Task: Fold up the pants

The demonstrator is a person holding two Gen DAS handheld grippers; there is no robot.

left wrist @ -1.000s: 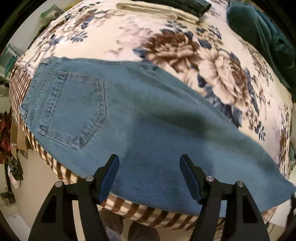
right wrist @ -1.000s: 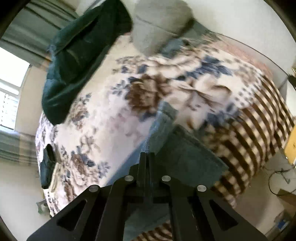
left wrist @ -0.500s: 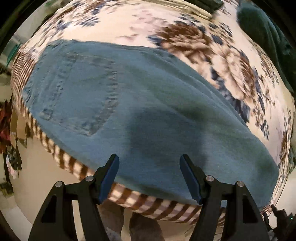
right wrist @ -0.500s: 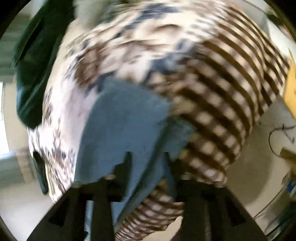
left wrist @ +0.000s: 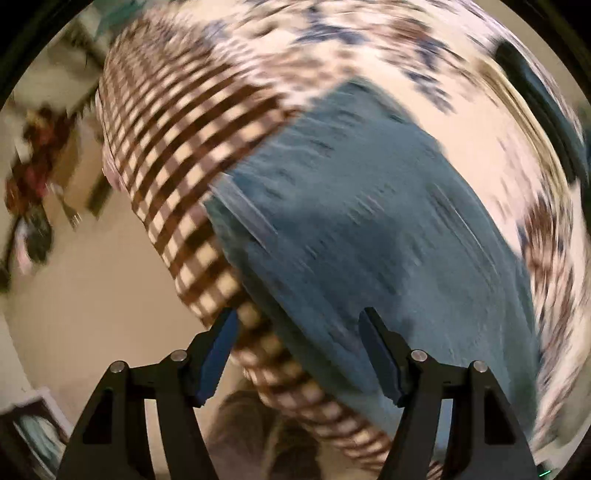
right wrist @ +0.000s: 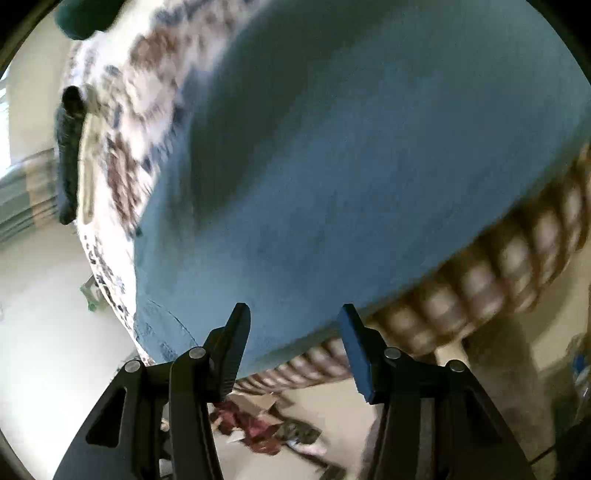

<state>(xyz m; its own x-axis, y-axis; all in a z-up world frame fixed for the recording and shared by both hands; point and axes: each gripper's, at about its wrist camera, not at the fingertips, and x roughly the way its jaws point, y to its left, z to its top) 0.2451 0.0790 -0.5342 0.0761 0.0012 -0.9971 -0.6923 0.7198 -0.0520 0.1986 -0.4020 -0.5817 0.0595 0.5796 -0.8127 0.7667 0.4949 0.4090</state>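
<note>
Blue jeans (left wrist: 369, 229) lie flat on a flowered blanket (left wrist: 388, 48), near its brown checked border (left wrist: 177, 155) at the bed's edge. My left gripper (left wrist: 297, 332) points down over the jeans' near edge and the border, open, with nothing pressed between its blue pads. In the right wrist view the jeans (right wrist: 351, 147) fill most of the picture. My right gripper (right wrist: 293, 332) hangs open close over their near edge, gripping nothing. Both views are smeared by motion.
A dark green garment (right wrist: 85, 18) and a dark folded item (right wrist: 66, 147) lie farther back on the bed. Red and mixed clutter (right wrist: 258, 424) lies on the pale floor below the bed's edge. A brown-clad leg (right wrist: 498, 369) stands beside the bed.
My right gripper, shut on a denim fold before, has let go, opened and swung down close over the jeans. My left gripper stayed open and swept sideways along the bed's edge while rolling.
</note>
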